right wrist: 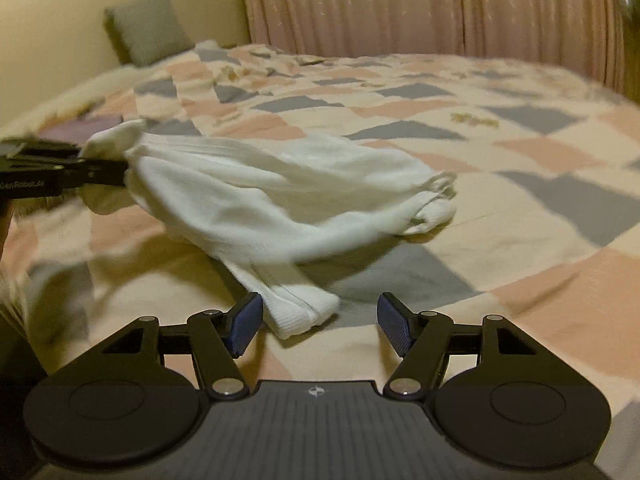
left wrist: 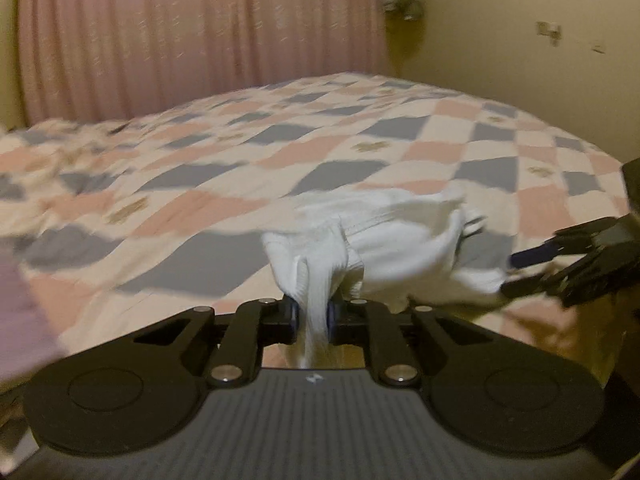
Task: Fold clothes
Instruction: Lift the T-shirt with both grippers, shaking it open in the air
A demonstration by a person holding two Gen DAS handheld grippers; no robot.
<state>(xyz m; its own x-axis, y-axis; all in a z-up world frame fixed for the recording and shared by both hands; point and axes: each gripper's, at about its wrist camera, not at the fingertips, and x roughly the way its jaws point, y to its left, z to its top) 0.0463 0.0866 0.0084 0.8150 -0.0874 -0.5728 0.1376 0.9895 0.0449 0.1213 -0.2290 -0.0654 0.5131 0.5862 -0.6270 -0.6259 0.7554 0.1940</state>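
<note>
A white knit garment (right wrist: 272,196) lies bunched on the checked bedspread (right wrist: 500,184). My left gripper (left wrist: 311,314) is shut on one end of the white garment (left wrist: 384,240) and holds that end lifted off the bed; it shows at the left edge of the right wrist view (right wrist: 108,172). My right gripper (right wrist: 320,326) is open, its blue pads either side of a loose white corner that lies on the bed between them without touching. The right gripper also shows at the right edge of the left wrist view (left wrist: 520,272).
A pink curtain (left wrist: 200,32) hangs behind the bed. A grey cushion (right wrist: 148,28) leans on the yellow wall at the far left. A lilac cloth (left wrist: 20,312) lies at the left edge of the bed. Both views are motion-blurred.
</note>
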